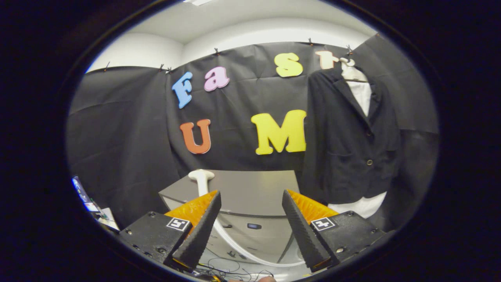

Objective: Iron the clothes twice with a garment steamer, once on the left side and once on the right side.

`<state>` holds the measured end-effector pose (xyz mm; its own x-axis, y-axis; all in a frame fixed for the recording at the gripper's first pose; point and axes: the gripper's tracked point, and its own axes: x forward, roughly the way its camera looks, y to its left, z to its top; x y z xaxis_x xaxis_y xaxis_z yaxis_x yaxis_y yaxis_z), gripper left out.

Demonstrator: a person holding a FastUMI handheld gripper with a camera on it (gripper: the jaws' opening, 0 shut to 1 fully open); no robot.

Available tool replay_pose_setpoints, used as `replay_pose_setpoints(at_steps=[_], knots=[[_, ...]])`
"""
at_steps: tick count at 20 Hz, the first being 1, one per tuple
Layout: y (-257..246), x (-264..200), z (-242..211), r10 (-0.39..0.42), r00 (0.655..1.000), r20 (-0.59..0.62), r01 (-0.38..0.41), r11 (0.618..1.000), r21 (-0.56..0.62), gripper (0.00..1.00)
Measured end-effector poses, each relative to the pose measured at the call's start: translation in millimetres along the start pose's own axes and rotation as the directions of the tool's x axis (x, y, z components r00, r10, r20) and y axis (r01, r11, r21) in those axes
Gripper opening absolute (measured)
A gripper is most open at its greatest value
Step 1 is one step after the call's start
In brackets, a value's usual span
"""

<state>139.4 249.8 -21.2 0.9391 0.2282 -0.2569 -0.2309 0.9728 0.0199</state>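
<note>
A dark jacket hangs over a white shirt on a hanger against the booth's black wall, beyond the fingers and off to their right. It looks soft and limp, likely to swing or fold under any push. Ahead of the fingers stands a grey table, more a low cabinet with a drawer front. On its near left corner rests the white garment steamer, its head up and its pale hose curving down past the cabinet front. The steamer looks light, rigid and smooth; I judge its upright handle neck the place to grip. The gripper hovers with its fingers spread wide, grasping nothing.
</note>
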Motion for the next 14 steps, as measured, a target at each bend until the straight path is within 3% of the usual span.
replay_pose_setpoints(at_steps=[7, 14], knots=[[74.2, 107.2, -9.0, 0.202, 0.972, -0.118, -0.203, 0.979, 0.007, 0.98], [113.3, 204.8, -42.1, 0.272, 0.916, -0.295, -0.288, 0.958, -0.010, 0.98]])
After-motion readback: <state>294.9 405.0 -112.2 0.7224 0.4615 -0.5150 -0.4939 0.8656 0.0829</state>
